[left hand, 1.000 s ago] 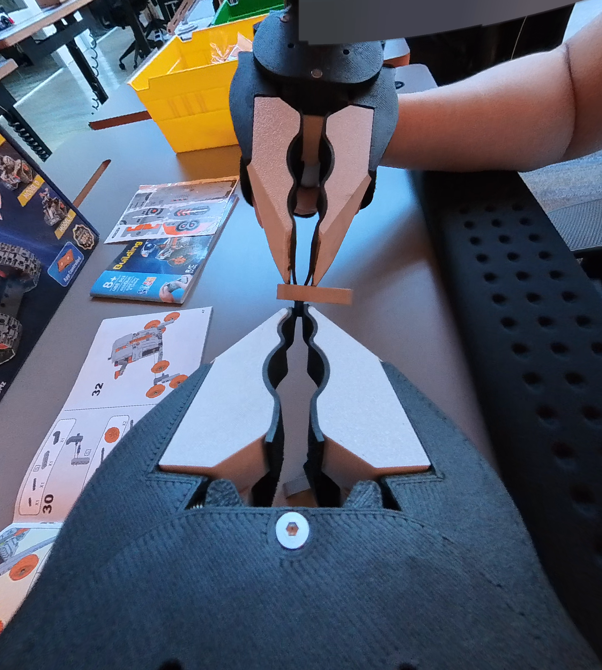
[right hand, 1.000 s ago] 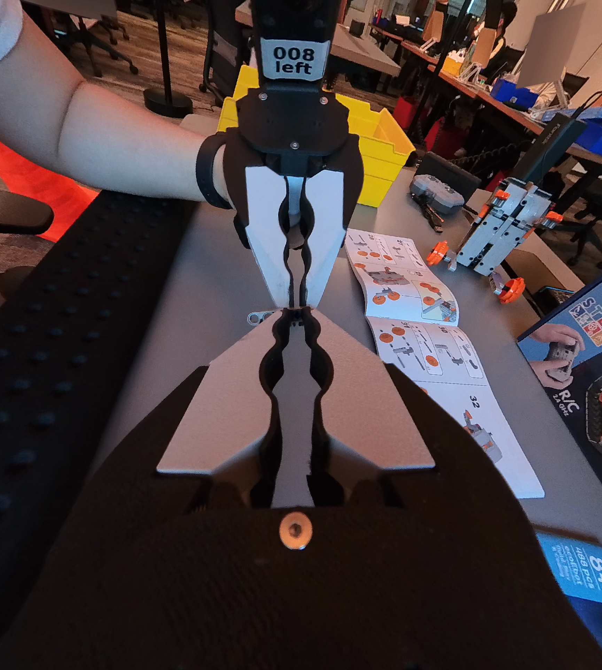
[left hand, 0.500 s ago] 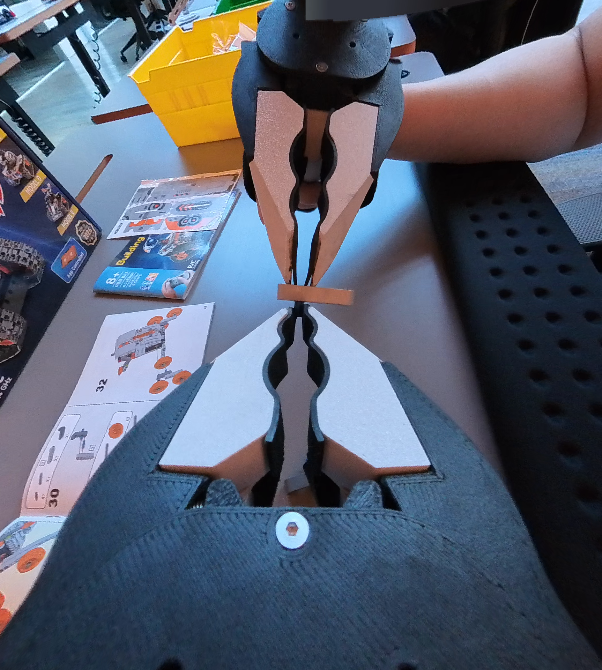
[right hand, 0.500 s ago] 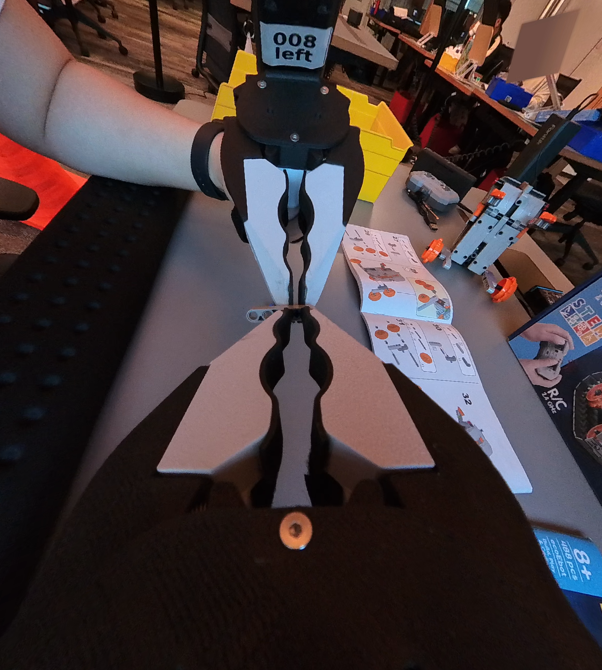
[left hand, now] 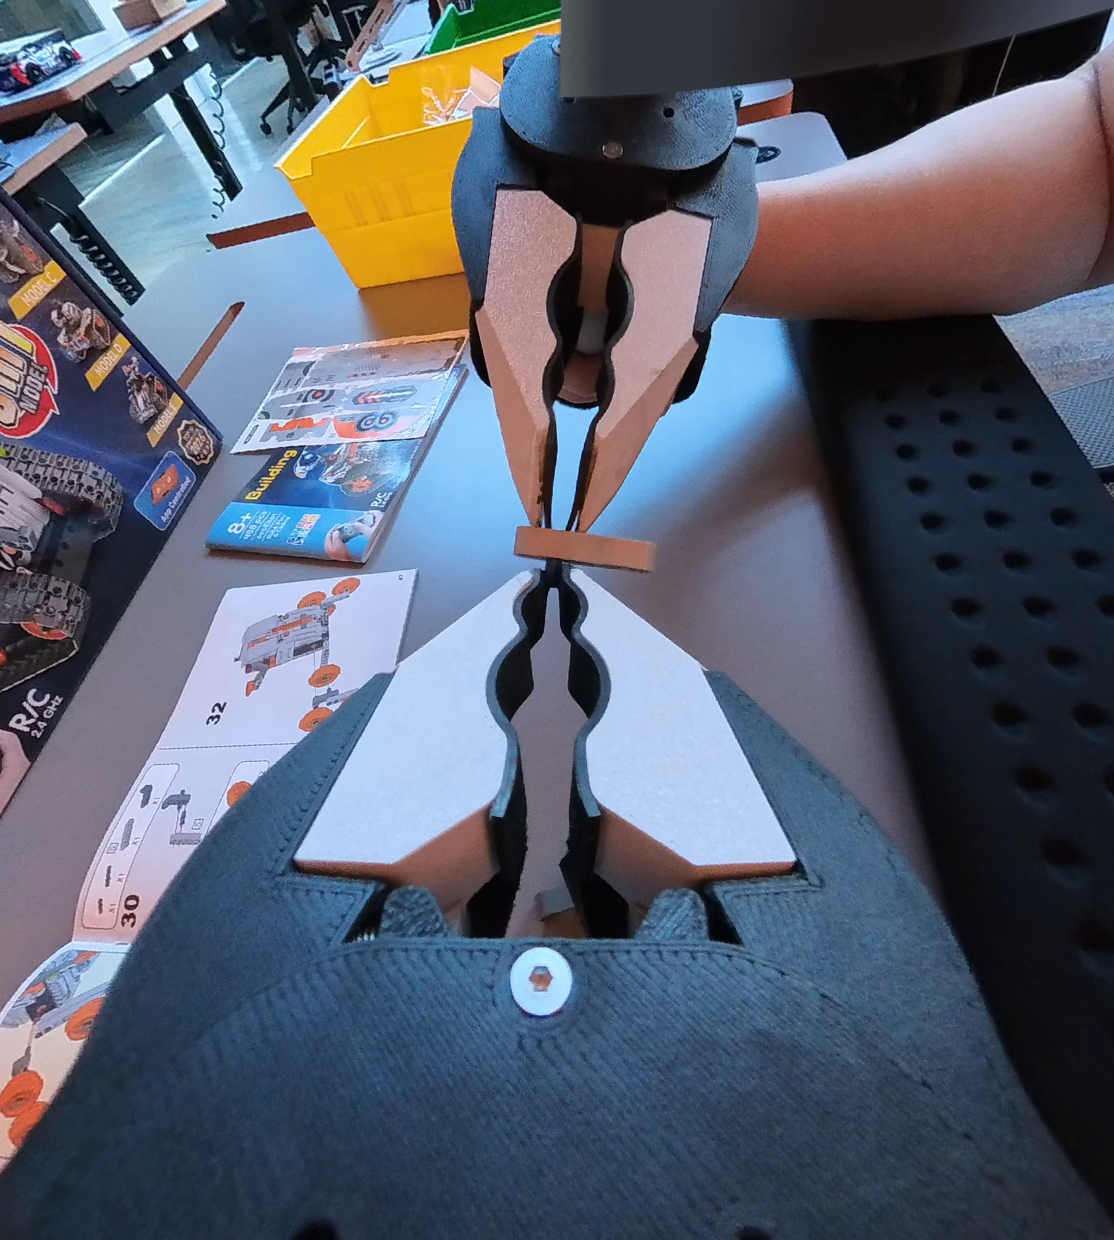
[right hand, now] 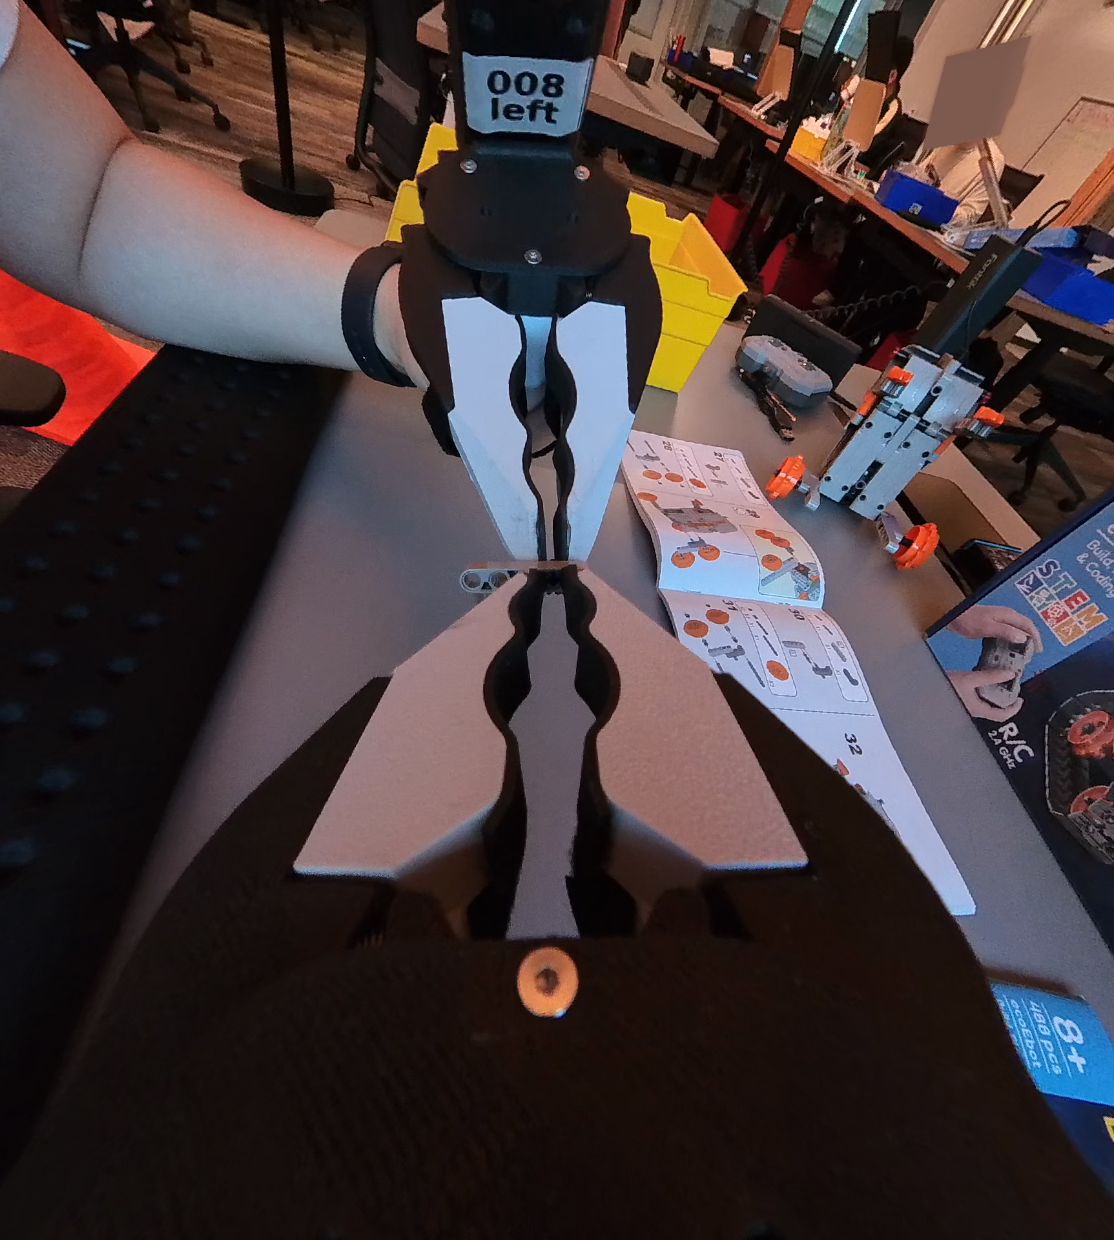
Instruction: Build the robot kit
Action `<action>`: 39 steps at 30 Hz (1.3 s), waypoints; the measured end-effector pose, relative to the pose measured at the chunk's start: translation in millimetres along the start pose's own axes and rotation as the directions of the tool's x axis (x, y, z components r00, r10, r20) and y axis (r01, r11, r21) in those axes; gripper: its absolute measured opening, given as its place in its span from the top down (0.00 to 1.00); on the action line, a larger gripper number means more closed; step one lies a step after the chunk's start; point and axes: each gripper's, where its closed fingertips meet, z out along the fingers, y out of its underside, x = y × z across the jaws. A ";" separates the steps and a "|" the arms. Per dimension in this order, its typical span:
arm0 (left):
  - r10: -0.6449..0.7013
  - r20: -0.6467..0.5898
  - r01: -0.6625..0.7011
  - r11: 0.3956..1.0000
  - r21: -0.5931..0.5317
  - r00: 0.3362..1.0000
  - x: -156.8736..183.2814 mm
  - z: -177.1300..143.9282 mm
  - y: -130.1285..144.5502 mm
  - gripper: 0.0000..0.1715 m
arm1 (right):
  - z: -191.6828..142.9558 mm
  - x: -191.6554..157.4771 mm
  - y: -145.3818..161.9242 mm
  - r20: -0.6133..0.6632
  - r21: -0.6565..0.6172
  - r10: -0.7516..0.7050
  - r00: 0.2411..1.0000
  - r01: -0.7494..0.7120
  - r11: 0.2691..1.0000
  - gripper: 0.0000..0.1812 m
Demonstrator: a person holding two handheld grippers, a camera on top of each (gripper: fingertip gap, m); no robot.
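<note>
Grey table [left hand: 708,470] — beam [left hand: 584,548] between tool tips

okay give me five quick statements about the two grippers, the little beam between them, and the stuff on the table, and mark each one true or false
1. The left gripper and the right gripper meet tip to tip over the grey table. True.
2. The flat holed beam lies loose on the table. False: it is up in the air, pinched at the fingertips where the two grippers meet.
3. The yellow bin stands at the far end of the table. True.
4. The instruction booklet is closed. False: it lies open, its pages showing.
5. The grey and orange brick-built model is held in the right gripper. False: it stands on the table by itself, off to the side.
</note>
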 end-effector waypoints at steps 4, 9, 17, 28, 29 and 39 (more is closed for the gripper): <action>-0.041 -0.089 0.061 0.972 0.227 0.995 11.0 -13.2 -45.8 1.00 | 22.9 -20.9 45.9 0.092 -0.246 -0.063 0.994 0.084 0.966 1.00; 0.072 0.045 -0.074 0.997 0.034 0.996 2.2 -4.1 -7.0 0.99 | 26.0 -9.4 52.0 0.015 -0.280 -0.036 0.999 0.039 0.959 1.00; 0.055 0.047 -0.057 0.998 0.042 0.997 -5.4 -7.5 -2.8 0.99 | -6.7 6.1 -23.3 -0.025 0.132 0.031 0.999 -0.027 0.991 0.62; 0.060 0.023 -0.059 0.998 -0.011 0.998 0.7 1.7 4.8 0.99 | 14.2 -5.5 5.9 0.018 -0.032 0.034 0.999 -0.034 0.999 0.77; 0.058 0.024 -0.057 0.998 -0.008 0.998 0.8 1.2 3.6 0.99 | 13.8 -5.2 3.5 0.021 -0.013 0.043 0.999 -0.043 0.999 0.77; 0.073 0.036 -0.071 0.997 -0.040 0.997 0.0 3.2 6.2 0.99 | 16.0 -4.7 4.9 -0.002 -0.045 0.012 1.000 -0.012 0.999 0.77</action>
